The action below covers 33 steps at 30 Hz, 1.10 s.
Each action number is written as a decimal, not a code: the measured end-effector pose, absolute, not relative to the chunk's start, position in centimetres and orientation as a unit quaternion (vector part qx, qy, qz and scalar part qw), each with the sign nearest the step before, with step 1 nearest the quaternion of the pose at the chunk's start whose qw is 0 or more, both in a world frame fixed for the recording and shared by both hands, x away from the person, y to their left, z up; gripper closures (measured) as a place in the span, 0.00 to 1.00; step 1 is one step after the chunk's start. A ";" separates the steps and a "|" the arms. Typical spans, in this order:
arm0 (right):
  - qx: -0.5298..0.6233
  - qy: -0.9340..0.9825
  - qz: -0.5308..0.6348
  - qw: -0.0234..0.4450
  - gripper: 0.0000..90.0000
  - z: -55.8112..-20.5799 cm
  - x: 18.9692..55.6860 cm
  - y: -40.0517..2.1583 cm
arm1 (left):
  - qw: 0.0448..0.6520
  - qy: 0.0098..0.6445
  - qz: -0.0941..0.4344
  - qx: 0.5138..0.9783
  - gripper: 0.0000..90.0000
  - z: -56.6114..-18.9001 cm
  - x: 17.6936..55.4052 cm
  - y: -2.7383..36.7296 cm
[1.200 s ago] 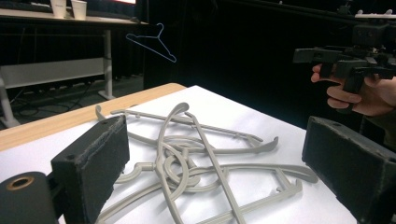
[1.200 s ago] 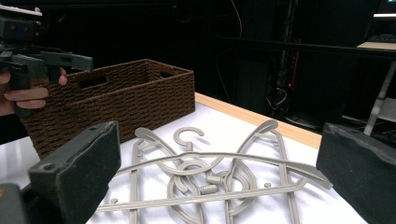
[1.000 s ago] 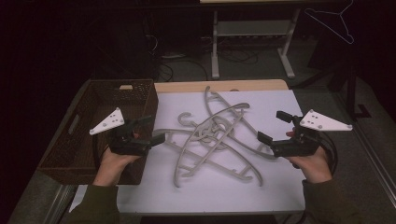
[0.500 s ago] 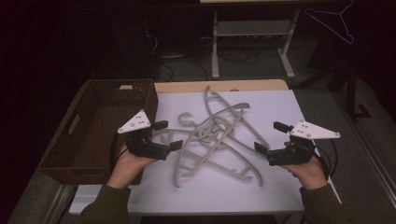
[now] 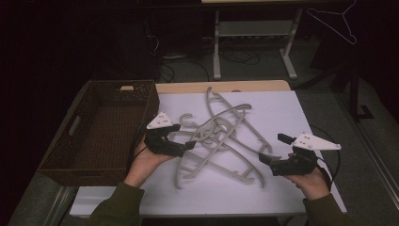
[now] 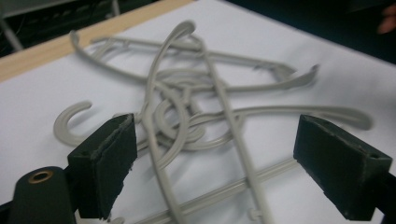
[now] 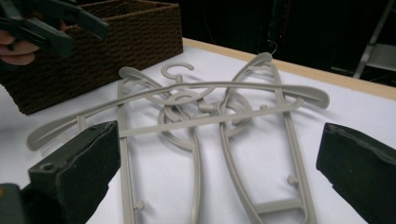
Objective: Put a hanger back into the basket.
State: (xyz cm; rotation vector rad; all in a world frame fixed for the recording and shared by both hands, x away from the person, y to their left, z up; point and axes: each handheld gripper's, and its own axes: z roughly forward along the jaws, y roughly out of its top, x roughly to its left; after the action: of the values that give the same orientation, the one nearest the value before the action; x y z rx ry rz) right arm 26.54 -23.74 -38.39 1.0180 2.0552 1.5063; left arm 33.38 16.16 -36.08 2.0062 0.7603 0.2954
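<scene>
**Table layout, seen from above**

Tangled pile of grey plastic clothes hangers [image 5: 221, 136]: centre of the white tabletop sheet [image 5: 291, 117]. Dark woven rectangular basket [image 5: 101, 129]: at nine o'clock of the pile, on the table's left edge. Left gripper [image 5: 190, 145]: between basket and pile, touching the pile's nine-o'clock side. Right gripper [image 5: 264, 159]: at the pile's four o'clock.

Four grey hangers [image 5: 221, 141], one wicker basket [image 5: 101, 136].
</scene>
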 end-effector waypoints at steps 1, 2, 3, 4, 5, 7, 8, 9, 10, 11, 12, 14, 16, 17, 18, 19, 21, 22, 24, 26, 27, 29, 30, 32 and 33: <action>0.366 0.735 0.536 0.197 0.00 -38.7 26.4 -23.9 | 0.454 0.315 0.119 0.825 0.15 -36.7 34.0 15.8; 0.367 0.735 0.535 0.197 0.00 -38.8 26.3 -23.9 | 0.449 0.319 0.119 0.827 0.15 -37.1 34.3 15.5; 0.368 0.735 0.535 0.197 0.00 -38.9 26.3 -24.0 | 0.444 0.319 0.119 0.829 0.15 -37.4 34.6 15.3; 0.370 0.733 0.535 0.197 0.00 -38.9 26.2 -24.1 | 0.433 0.319 0.120 0.834 0.15 -37.7 34.9 15.2; 0.370 0.734 0.534 0.199 0.00 -39.0 26.2 -24.2 | 0.428 0.323 0.120 0.836 0.16 -38.0 35.2 15.0; 0.373 0.731 0.535 0.200 0.00 -39.0 26.2 -24.2 | 0.420 0.324 0.121 0.839 0.16 -38.4 35.5 14.8; 0.375 0.729 0.536 0.201 0.00 -38.9 26.2 -24.2 | 0.408 0.327 0.121 0.844 0.16 -38.8 35.8 14.6; 0.373 0.727 0.538 0.205 0.00 -38.9 26.2 -24.4 | 0.396 0.329 0.123 0.848 0.17 -39.3 36.3 14.3; 0.376 0.726 0.539 0.202 0.00 -38.9 26.2 -24.5 | 0.388 0.332 0.123 0.851 0.19 -39.6 36.5 14.1; 0.376 0.726 0.538 0.204 0.00 -39.0 26.3 -24.6 | 0.384 0.332 0.122 0.853 0.20 -39.9 36.7 14.1; 0.378 0.724 0.539 0.204 0.00 -39.0 26.3 -24.6 | 0.378 0.336 0.123 0.854 0.21 -40.1 36.9 14.0; 0.380 0.723 0.539 0.206 0.00 -39.1 26.3 -24.8 | 0.366 0.341 0.125 0.857 0.25 -40.6 37.4 13.9; 0.380 0.723 0.539 0.205 0.00 -39.1 26.4 -24.8 | 0.355 0.349 0.121 0.858 0.28 -41.0 37.9 13.9; 0.380 0.723 0.539 0.205 0.00 -39.1 26.4 -24.8 | 0.355 0.349 0.121 0.858 0.29 -41.0 37.9 13.9; 0.380 0.723 0.539 0.205 0.00 -39.1 26.4 -24.8 | 0.354 0.350 0.118 0.859 0.29 -41.2 38.1 13.9; 0.381 0.723 0.539 0.205 0.00 -39.2 26.3 -24.8 | 0.341 0.355 0.117 0.863 0.33 -41.6 38.4 13.9; 0.381 0.723 0.539 0.204 0.00 -39.2 26.4 -24.8 | 0.333 0.357 0.112 0.866 0.36 -41.9 38.6 13.9; 0.380 0.724 0.539 0.204 0.00 -39.2 26.4 -24.8 | 0.331 0.357 0.113 0.866 0.37 -42.1 38.6 13.8; 0.379 0.725 0.537 0.205 0.00 -39.2 26.4 -24.9 | 0.320 0.354 0.111 0.872 0.41 -42.3 38.6 13.6; 0.380 0.724 0.537 0.206 0.00 -39.3 26.4 -24.9 | 0.321 0.357 0.111 0.870 0.44 -42.5 38.6 13.4; 0.379 0.724 0.538 0.206 0.00 -39.3 26.4 -24.9 | 0.309 0.354 0.116 0.875 0.47 -42.6 38.5 13.2; 0.379 0.724 0.538 0.207 0.00 -39.3 26.4 -24.9 | 0.302 0.357 0.118 0.876 0.50 -42.7 38.6 13.3; 0.381 0.723 0.538 0.206 0.00 -39.2 26.4 -24.9 | 0.305 0.361 0.114 0.874 0.52 -42.7 38.6 13.2; 0.381 0.723 0.539 0.206 0.00 -39.2 26.5 -25.0 | 0.303 0.363 0.113 0.874 0.55 -42.8 38.7 13.3; 0.381 0.723 0.539 0.206 0.00 -39.2 26.5 -25.0 | 0.294 0.362 0.113 0.877 0.58 -42.9 38.7 13.3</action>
State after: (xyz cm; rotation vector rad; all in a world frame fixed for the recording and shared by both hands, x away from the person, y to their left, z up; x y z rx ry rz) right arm 26.46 -24.97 -39.23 1.0607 2.0134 1.5014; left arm 38.75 13.33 -42.87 2.3356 0.9650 0.3004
